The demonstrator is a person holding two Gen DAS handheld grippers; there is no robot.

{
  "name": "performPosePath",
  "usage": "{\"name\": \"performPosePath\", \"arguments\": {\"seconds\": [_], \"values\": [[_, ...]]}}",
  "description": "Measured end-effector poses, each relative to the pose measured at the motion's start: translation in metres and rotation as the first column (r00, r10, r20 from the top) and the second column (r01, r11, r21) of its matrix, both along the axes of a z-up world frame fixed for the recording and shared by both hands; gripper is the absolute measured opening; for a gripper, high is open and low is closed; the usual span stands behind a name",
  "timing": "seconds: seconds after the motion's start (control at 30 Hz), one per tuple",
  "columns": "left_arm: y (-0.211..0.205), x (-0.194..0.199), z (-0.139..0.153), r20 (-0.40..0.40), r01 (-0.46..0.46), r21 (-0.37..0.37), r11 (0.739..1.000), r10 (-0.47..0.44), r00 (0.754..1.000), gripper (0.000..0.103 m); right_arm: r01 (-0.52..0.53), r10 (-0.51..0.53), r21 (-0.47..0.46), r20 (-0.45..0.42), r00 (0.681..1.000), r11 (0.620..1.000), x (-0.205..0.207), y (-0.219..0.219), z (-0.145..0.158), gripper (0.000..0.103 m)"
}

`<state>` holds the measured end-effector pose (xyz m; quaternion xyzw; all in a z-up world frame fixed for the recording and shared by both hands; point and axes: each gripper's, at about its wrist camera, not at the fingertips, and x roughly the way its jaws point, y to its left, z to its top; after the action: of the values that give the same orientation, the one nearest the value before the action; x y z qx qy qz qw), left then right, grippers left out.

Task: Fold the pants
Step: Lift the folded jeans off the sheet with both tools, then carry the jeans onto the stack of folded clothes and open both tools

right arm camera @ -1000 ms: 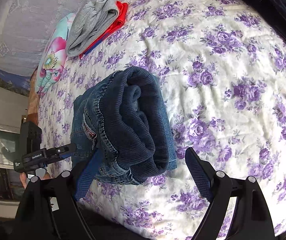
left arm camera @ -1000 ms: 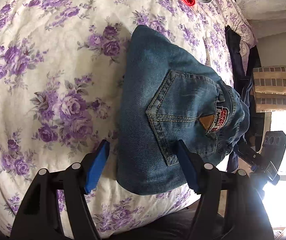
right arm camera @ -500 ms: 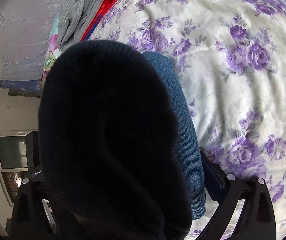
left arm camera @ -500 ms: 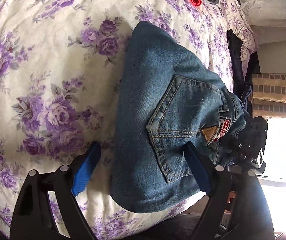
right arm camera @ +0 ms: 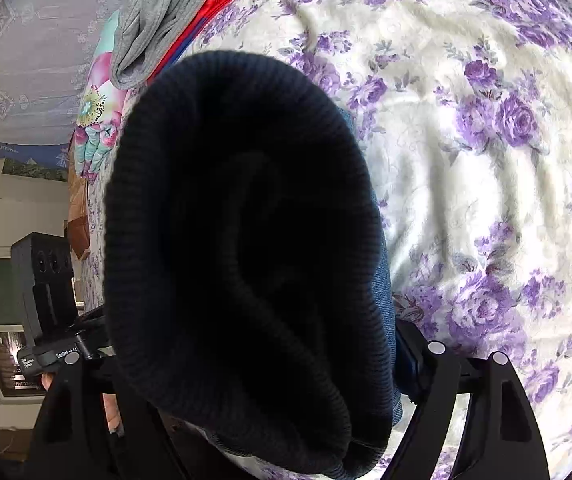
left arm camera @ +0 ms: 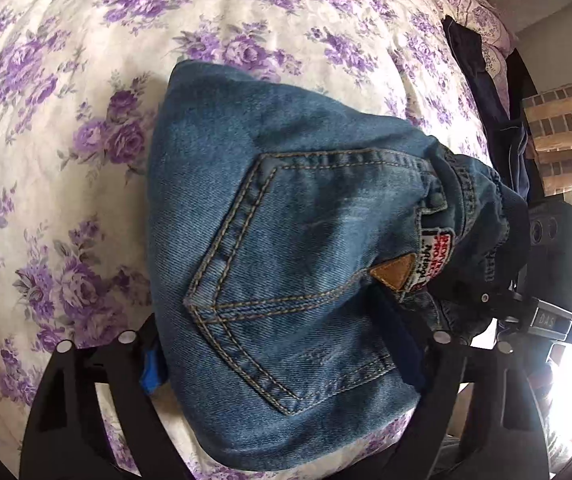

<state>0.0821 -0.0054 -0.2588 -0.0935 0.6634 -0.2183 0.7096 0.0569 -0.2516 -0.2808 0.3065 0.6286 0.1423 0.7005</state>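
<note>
A folded pair of blue jeans [left arm camera: 286, 220] lies as a thick bundle on the purple-flowered bedspread [left arm camera: 66, 160], back pocket and leather tab up. My left gripper [left arm camera: 278, 356] straddles its near end. The jaws are closing, with one blue pad tucked at the left edge and the other pressed into the pocket side. In the right wrist view the rolled end of the jeans [right arm camera: 246, 240], dark ribbed lining outward, fills the space between the fingers. My right gripper [right arm camera: 262, 356] is closing on it; the right pad touches the denim and the left fingertip is hidden.
Folded grey and red clothes [right arm camera: 162, 20] lie at the far side of the bed beside a flowered pillow [right arm camera: 98, 120]. A dark garment [left arm camera: 482, 92] hangs over the bed's right edge. Bare bedspread [right arm camera: 486, 160] stretches to the right of the bundle.
Both grippers have come in around the bundle's two ends. The right one dropped until the rolled end fills its view. Both pairs of jaws widened, then narrowed onto the denim.
</note>
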Motion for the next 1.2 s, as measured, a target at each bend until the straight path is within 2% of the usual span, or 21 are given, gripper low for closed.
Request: {"name": "performPosePath", "arguments": {"seconds": [0.03, 0.1, 0.2, 0.27, 0.33, 0.43, 0.53, 0.63, 0.77, 0.87, 0.93, 1.0, 1.13, 1.17, 1.2], "values": [[-0.002, -0.002, 0.005, 0.022, 0.008, 0.008, 1.0, -0.008, 1.0, 0.069, -0.007, 0.007, -0.022, 0.007, 1.0, 1.0, 0.0, 0.003, 0.003, 0.081], [0.0, -0.005, 0.018, 0.056, 0.009, 0.012, 1.0, -0.009, 0.998, 0.047, -0.013, 0.014, -0.059, 0.022, 1.0, 0.998, 0.0, 0.008, 0.011, 0.071], [0.008, -0.008, 0.034, 0.079, -0.001, -0.028, 1.0, 0.003, 0.997, 0.036, -0.056, 0.068, -0.155, 0.076, 0.995, 0.986, -0.004, 0.024, 0.033, 0.061], [0.01, -0.013, 0.043, 0.101, -0.003, -0.031, 1.0, 0.006, 0.995, 0.034, -0.091, 0.12, -0.228, 0.113, 0.986, 0.969, -0.007, 0.039, 0.05, 0.056], [0.015, -0.016, 0.053, 0.123, -0.015, -0.034, 0.999, 0.019, 0.992, 0.034, -0.104, 0.144, -0.257, 0.14, 0.98, 0.961, -0.008, 0.05, 0.065, 0.054], [0.033, -0.015, 0.075, 0.156, -0.051, -0.085, 0.995, 0.064, 0.986, 0.033, -0.103, 0.153, -0.242, 0.195, 0.969, 0.965, -0.001, 0.057, 0.089, 0.054], [0.045, 0.001, 0.101, 0.209, -0.075, -0.102, 0.992, 0.095, 0.973, 0.034, -0.118, 0.173, -0.225, 0.243, 0.954, 0.967, 0.028, 0.064, 0.112, 0.054], [0.05, 0.052, 0.132, 0.256, -0.097, -0.083, 0.992, 0.115, 0.96, 0.034, -0.127, 0.19, -0.224, 0.286, 0.939, 0.966, 0.091, 0.07, 0.141, 0.053], [0.051, 0.157, 0.183, 0.335, -0.127, -0.099, 0.987, 0.153, 0.93, 0.035, -0.089, 0.158, -0.197, 0.366, 0.917, 0.976, 0.201, 0.07, 0.193, 0.054], [0.047, 0.239, 0.207, 0.348, -0.134, -0.082, 0.988, 0.155, 0.925, 0.036, -0.082, 0.142, -0.177, 0.362, 0.921, 0.981, 0.276, 0.058, 0.214, 0.054], [0.045, 0.285, 0.207, 0.33, -0.142, -0.079, 0.987, 0.16, 0.93, 0.037, -0.085, 0.143, -0.178, 0.345, 0.928, 0.98, 0.32, 0.057, 0.213, 0.054], [0.046, 0.322, 0.195, 0.297, -0.144, -0.077, 0.987, 0.161, 0.941, 0.038, -0.092, 0.148, -0.184, 0.32, 0.936, 0.979, 0.348, 0.055, 0.203, 0.054], [0.037, 0.358, 0.149, 0.248, -0.106, -0.011, 0.994, 0.105, 0.963, 0.041, -0.124, 0.162, -0.162, 0.251, 0.954, 0.979, 0.385, 0.055, 0.152, 0.055], [0.035, 0.363, 0.13, 0.221, -0.095, 0.012, 0.995, 0.09, 0.971, 0.046, -0.122, 0.158, -0.156, 0.243, 0.957, 0.98, 0.388, 0.052, 0.136, 0.06], [0.036, 0.366, 0.11, 0.194, -0.092, 0.032, 0.995, 0.084, 0.977, 0.055, -0.121, 0.154, -0.142, 0.251, 0.956, 0.982, 0.389, 0.049, 0.124, 0.065]]}}
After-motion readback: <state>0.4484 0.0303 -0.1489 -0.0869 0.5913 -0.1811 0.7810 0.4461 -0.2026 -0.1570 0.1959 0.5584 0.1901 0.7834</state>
